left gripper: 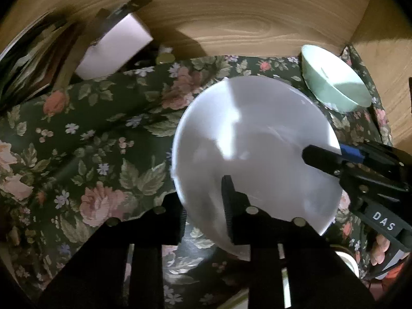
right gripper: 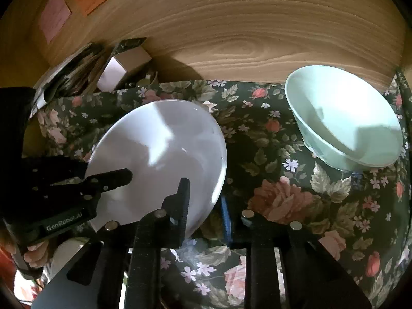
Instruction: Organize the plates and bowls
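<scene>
A white plate (left gripper: pixel 252 139) (right gripper: pixel 159 154) is over the floral tablecloth (left gripper: pixel 103 141) (right gripper: pixel 283 180), held at its near rim from two sides. My left gripper (left gripper: pixel 202 193) is shut on the white plate, one finger on top and one under the edge; it enters the right wrist view (right gripper: pixel 121 177) from the left. My right gripper (right gripper: pixel 204 190) is shut on the plate's right edge, its blue-padded finger beneath; in the left wrist view it (left gripper: pixel 316 158) reaches in from the right. A pale green bowl (left gripper: pixel 334 82) (right gripper: pixel 342 118) stands upright at the back right, untouched.
A wooden panel (left gripper: pixel 231 13) (right gripper: pixel 231 25) closes the back, with a side wall (left gripper: pixel 386 64) at the right. At the back left stand a white box (left gripper: pixel 116 49) (right gripper: pixel 121 69) and stacked papers (left gripper: pixel 31 59). Sticky notes (right gripper: pixel 54 18) hang on the panel. A person's fingers (left gripper: pixel 381 249) (right gripper: pixel 36 255) hold each handle.
</scene>
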Tool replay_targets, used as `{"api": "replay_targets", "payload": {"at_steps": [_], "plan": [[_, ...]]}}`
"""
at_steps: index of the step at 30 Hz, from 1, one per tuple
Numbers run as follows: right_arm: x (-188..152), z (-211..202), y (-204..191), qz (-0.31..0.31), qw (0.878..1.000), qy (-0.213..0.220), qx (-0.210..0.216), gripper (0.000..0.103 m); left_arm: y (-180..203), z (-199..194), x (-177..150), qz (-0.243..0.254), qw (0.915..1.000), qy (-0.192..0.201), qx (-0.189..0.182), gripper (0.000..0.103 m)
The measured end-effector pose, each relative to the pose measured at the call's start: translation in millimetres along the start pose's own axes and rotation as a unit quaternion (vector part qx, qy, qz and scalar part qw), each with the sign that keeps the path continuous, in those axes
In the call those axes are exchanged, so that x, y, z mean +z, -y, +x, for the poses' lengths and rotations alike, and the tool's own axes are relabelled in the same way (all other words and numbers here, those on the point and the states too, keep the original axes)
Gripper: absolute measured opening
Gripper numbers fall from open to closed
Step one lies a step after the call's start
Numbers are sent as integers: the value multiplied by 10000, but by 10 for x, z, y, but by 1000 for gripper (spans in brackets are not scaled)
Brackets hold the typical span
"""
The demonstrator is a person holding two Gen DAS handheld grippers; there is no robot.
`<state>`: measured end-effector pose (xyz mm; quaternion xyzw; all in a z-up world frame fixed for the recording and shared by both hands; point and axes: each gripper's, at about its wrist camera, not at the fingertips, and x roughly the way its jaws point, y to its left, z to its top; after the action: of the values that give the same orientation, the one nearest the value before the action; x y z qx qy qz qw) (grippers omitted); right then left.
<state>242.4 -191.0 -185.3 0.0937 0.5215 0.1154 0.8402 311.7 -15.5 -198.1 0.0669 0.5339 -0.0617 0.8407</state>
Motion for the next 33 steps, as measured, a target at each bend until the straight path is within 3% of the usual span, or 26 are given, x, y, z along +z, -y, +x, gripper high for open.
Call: {"api": "replay_targets", "payload": {"at_steps": [9, 22, 33], "plan": [[-4, -157, -9, 102, 9997, 188, 97, 19, 41, -120, -30, 5, 9999, 146, 25, 24], [-4, -607, -283, -126, 9974, 697, 139, 19, 30, -792, -275, 12, 9957, 921, 39, 24], [-59, -858, -638, -423, 9944, 936, 258, 19, -74, -1203, -524, -212, 9910, 1321, 97, 24]]}}
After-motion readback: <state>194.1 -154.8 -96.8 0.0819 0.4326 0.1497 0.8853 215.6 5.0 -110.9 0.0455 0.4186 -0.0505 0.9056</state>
